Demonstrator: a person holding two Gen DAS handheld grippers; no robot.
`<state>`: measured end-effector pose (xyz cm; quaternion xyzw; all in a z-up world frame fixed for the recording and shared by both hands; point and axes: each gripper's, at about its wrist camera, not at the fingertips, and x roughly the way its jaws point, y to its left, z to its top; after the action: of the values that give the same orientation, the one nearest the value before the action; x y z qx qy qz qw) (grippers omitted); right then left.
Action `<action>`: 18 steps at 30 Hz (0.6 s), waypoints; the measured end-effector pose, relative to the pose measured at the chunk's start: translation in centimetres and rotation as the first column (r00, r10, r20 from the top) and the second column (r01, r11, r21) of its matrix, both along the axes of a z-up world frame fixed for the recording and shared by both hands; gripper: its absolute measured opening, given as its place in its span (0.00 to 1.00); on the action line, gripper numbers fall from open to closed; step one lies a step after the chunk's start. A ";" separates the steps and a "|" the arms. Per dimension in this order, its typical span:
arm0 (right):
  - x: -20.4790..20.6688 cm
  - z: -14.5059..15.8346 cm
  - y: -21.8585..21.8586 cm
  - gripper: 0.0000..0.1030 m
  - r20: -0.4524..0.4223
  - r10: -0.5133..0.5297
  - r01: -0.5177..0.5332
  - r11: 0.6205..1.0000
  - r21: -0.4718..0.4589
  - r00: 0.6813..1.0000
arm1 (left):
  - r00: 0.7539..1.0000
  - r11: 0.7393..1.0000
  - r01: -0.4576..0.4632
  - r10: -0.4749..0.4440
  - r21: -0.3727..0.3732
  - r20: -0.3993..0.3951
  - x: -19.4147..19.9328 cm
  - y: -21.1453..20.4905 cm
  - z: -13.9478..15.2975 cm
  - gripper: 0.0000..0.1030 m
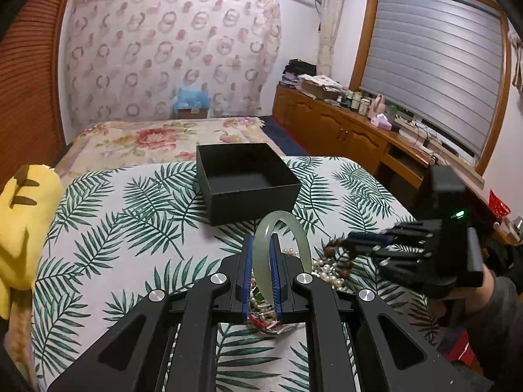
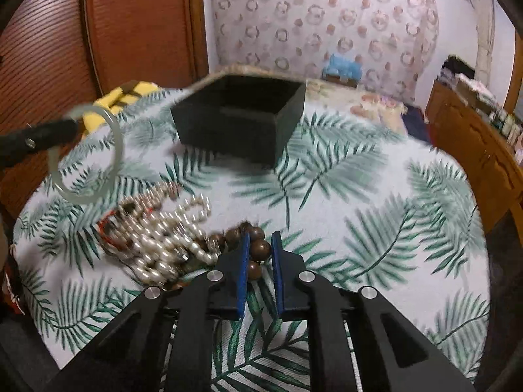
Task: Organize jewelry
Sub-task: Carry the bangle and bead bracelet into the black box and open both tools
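Bangle [image 1: 283, 238] upright in left tongs [image 1: 261, 274]

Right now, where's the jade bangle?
Clamped upright in the left gripper, the jade bangle is held above the jewelry pile, with the open black box just beyond it on the leaf-print cloth.

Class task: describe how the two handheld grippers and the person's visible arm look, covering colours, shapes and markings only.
The left gripper is matte black with angular linkage arms, silver round pivot bolts and blue pads on its fingers. The right gripper has the same build; from the left wrist view its fingers look ribbed, and its boxy black body carries a small green light. The arm behind it wears a dark grey sleeve.
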<state>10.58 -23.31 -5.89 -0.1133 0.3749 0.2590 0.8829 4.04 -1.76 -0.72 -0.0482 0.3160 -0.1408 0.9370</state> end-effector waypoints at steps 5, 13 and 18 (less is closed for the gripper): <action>-0.8 3.6 0.2 0.14 0.089 0.017 -0.019 1.000 0.021 0.996 | 1.000 1.000 -0.008 0.008 0.002 0.007 0.1 0.3 0.4 0.09; -1.9 9.4 1.0 0.14 0.219 0.053 -0.063 0.997 0.041 0.974 | 1.000 1.000 -0.014 0.014 -0.002 0.014 0.2 0.5 0.7 0.09; -1.4 10.3 1.2 0.14 0.228 0.061 -0.069 0.997 0.029 0.972 | 0.999 1.000 -0.016 0.016 -0.001 0.029 0.2 0.5 1.3 0.09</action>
<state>9.14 -22.15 4.44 -0.1380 0.2628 0.2799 0.9130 4.24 -1.22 0.54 -0.0488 0.3020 -0.1340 0.9426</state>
